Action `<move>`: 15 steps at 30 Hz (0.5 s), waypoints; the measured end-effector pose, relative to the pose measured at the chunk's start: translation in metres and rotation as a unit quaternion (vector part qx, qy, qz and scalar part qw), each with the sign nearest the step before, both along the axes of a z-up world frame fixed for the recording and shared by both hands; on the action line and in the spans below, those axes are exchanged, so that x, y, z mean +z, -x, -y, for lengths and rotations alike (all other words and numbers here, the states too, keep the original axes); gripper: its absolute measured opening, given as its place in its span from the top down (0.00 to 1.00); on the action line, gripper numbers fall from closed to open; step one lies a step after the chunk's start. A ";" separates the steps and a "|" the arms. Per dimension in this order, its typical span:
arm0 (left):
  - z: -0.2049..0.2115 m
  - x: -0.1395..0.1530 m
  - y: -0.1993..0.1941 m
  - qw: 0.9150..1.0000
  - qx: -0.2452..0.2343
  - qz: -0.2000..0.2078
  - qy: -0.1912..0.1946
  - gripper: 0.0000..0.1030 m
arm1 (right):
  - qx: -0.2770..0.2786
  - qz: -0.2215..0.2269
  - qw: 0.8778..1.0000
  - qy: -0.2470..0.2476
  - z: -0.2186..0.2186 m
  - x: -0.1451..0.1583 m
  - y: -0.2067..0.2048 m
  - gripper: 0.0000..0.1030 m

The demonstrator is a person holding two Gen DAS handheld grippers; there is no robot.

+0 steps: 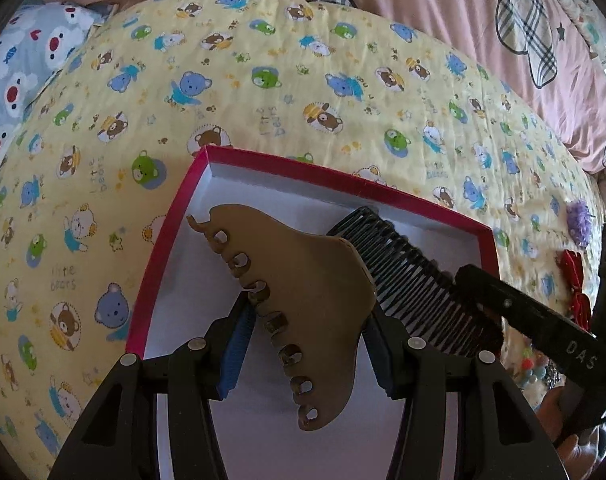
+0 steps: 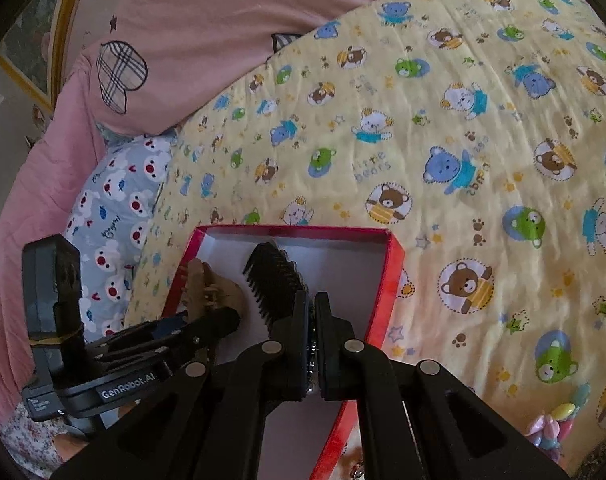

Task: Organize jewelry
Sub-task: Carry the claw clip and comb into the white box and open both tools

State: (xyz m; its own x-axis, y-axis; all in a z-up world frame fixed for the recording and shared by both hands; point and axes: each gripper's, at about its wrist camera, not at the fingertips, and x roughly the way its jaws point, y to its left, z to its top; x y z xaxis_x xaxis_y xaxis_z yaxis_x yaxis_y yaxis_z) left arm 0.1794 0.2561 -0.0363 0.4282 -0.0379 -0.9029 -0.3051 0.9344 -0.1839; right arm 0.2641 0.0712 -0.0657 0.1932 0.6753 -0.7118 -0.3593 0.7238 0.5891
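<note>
Left wrist view shows the left gripper (image 1: 307, 344) clamped on one tan claw clip (image 1: 303, 312), its blue pads pressing the clip's two sides; the clip's long axis runs from the near right to the far left, its row of curled teeth facing left, and it hangs over the white floor of one red-rimmed box (image 1: 171, 240). Just beside it on the right, one black comb clip (image 1: 407, 276) slants from the box's far middle down toward the right gripper (image 1: 531, 320), which comes in from the right edge. Right wrist view shows the right gripper (image 2: 312, 344) with its fingers pressed together on the near end of the black comb clip (image 2: 275, 280), whose long axis points away into the box (image 2: 395, 264), teeth to the left. One yellow bear-print quilt (image 1: 303, 80) lies under the box; a red bow (image 1: 575, 280) and a purple pompom (image 1: 579, 216) sit on it well to the right.
</note>
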 end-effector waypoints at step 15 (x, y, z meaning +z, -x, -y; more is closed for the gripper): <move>0.000 0.003 0.007 1.000 0.004 -0.008 0.005 0.42 | 0.013 0.015 1.000 0.010 0.002 0.018 0.009 0.68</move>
State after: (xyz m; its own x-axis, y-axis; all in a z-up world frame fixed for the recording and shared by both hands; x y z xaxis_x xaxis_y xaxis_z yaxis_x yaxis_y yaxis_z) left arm 0.1727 0.2565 -0.0330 0.4134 -0.0441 -0.9095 -0.3154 0.9301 -0.1884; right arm 0.2554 0.0694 -0.0480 0.1971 0.6655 -0.7199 -0.3951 0.7259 0.5630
